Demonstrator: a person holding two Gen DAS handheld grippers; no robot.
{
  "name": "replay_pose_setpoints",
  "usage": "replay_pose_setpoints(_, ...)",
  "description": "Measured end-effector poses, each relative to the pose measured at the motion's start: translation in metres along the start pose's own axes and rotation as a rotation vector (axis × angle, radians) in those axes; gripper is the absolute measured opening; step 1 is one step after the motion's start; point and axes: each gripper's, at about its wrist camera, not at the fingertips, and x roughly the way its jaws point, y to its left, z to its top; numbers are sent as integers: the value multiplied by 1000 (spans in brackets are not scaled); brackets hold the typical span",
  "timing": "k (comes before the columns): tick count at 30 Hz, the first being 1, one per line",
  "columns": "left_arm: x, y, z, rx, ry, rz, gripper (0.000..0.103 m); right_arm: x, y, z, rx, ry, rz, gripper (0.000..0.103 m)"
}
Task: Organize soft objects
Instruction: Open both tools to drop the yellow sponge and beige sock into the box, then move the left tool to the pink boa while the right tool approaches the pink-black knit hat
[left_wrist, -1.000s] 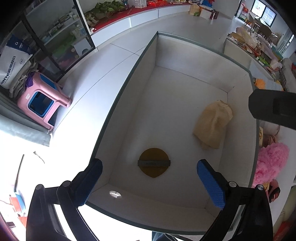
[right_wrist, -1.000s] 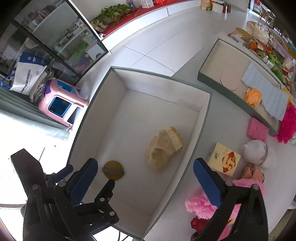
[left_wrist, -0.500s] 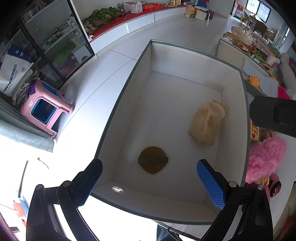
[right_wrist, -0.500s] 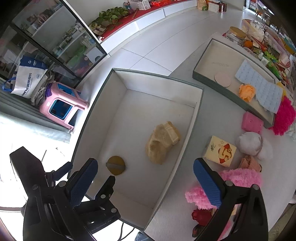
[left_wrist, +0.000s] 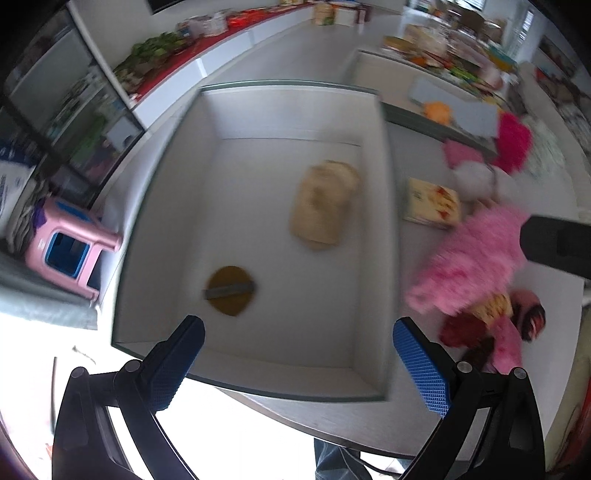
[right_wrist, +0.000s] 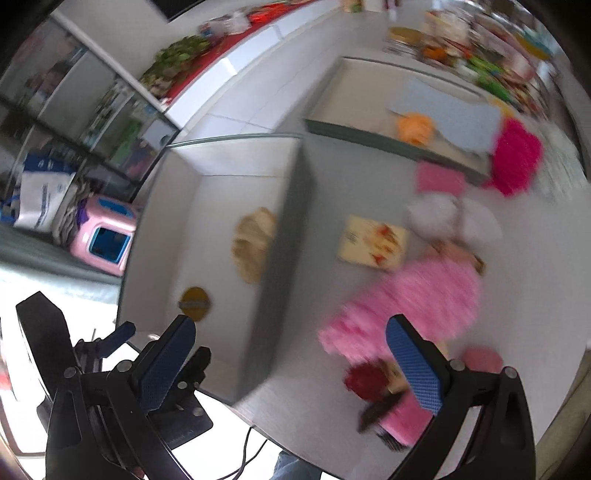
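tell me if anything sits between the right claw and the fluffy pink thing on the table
Nothing visible does. The right claw hangs open above the table, and the fluffy pink thing lies just ahead between its fingers, with only bare tabletop before it.

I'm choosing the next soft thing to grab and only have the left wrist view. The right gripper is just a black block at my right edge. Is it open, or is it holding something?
Observer: The right gripper is open and empty, with its blue-padded fingers spread wide.
Operator: What is in front of it?
Observer: The fluffy light pink plush lies on the grey table just ahead of the right finger. The dark red tuft is closer, just inside that finger. The picture is blurred, so I can't make out finer detail.
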Motion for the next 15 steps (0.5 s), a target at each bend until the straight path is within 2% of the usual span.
replay_pose_setpoints(9, -7, -79, -24, 184, 23, -65, 103, -21, -105, -66, 251, -3, -48, 103)
replay_pose_setpoints(15, 1, -116, -39, 240, 82, -108, 103, -27, -166, -119, 431, 8, -78, 103)
